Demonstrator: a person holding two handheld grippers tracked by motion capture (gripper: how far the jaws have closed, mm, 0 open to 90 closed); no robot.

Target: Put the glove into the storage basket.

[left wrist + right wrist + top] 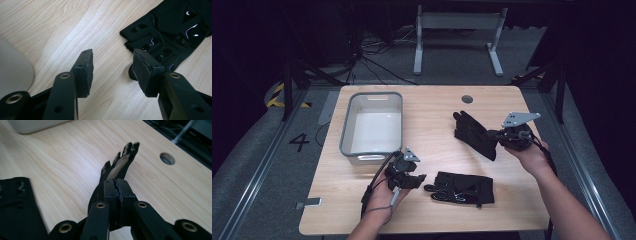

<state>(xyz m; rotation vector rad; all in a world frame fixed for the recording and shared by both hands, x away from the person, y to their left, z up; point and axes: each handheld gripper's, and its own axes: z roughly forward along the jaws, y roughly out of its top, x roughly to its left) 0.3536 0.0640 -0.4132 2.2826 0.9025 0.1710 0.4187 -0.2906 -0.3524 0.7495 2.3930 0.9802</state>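
Left tongs [112, 71] gape; right tongs [119, 187] are clamped.

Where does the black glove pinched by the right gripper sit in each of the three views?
High view: the pinched glove is right of centre, held by the right gripper.
Left gripper view: I cannot place it there.
Right gripper view: centre, rising from the shut jaws.
Shared landmark: the other glove, lying flat on the table.

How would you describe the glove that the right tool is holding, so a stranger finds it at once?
Start at the grey bin on the wooden table and look to its right. There the right tool is shut on a black glove. Unlike the other glove, lying flat near the front edge, its fingers point toward the table's far side.
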